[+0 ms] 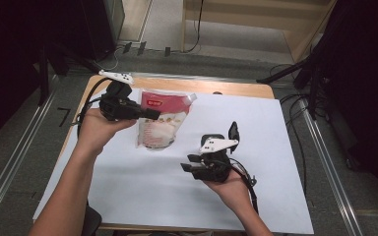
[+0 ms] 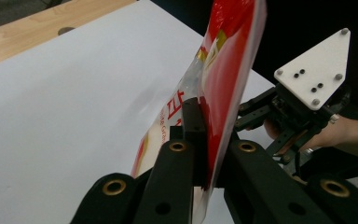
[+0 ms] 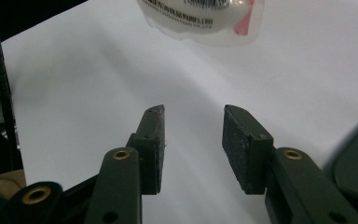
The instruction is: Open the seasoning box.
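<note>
A pouch (image 1: 160,120) with a red top, a clear lower part and white contents hangs tilted over the white sheet (image 1: 256,128). My left gripper (image 1: 150,114) comes at it from the left and is shut on its side edge. In the left gripper view the two black jaws pinch the pouch (image 2: 228,56) flat between them. My right gripper (image 1: 189,163) is held low over the sheet, in front of and to the right of the pouch, with nothing in it. Its pads (image 3: 240,144) stand apart, and the pouch's rounded bottom (image 3: 200,14) lies beyond them. The left gripper view also catches the right gripper (image 2: 243,115).
The white sheet covers most of a wooden table (image 1: 236,88), whose bare far edge shows behind the pouch. Black stands (image 1: 315,73) and cables (image 1: 295,142) flank the table on the floor. A cable (image 1: 86,105) trails from the left gripper.
</note>
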